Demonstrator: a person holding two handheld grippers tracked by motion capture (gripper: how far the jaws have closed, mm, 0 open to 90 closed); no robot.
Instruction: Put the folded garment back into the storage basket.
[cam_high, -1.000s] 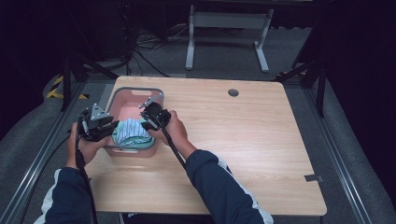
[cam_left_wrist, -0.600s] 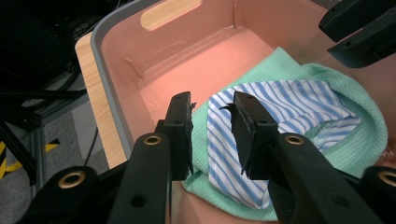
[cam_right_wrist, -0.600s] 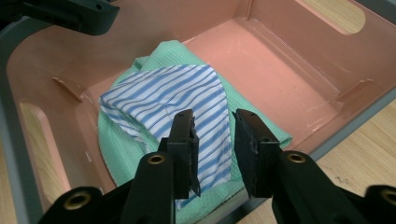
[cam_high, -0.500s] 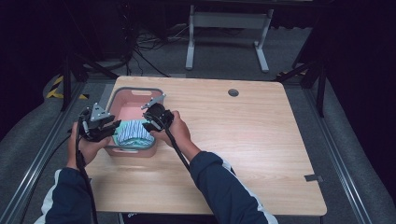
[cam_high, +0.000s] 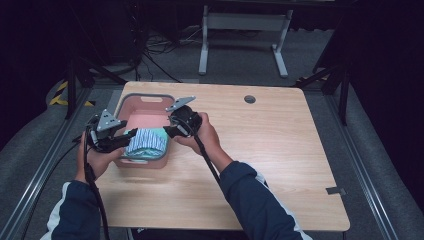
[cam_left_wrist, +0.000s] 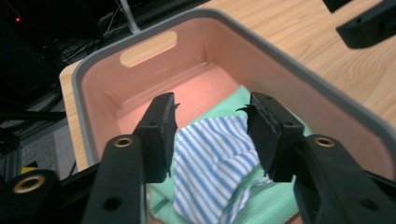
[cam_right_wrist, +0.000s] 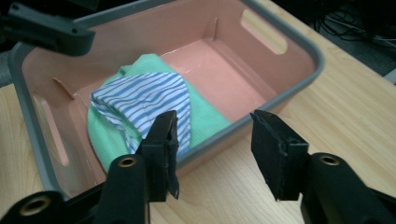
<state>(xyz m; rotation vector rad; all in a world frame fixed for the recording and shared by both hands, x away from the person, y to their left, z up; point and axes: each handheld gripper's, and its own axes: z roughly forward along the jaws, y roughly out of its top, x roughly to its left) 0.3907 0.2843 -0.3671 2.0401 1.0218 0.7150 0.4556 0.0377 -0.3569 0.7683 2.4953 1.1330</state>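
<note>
Both tools (cam_high: 120, 142) (cam_high: 170, 131) — jaws just opening, parted (nothing gripped) — flank striped cloth (cam_high: 146, 141) in pink bin (cam_high: 145, 99).

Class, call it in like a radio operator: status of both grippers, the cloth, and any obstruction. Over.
Left gripper and right gripper: jaws just opened, nothing gripped. Striped cloth lies on green cloth inside pink bin. No obstruction seen.

1. Blue-and-white striped cloth (cam_right_wrist: 144, 100), folded and rumpled, lies on top of the green cloth.
2. Green cloth (cam_right_wrist: 205, 119), folded flat, rests in the pink bin's (cam_right_wrist: 299, 58) near end.
</note>
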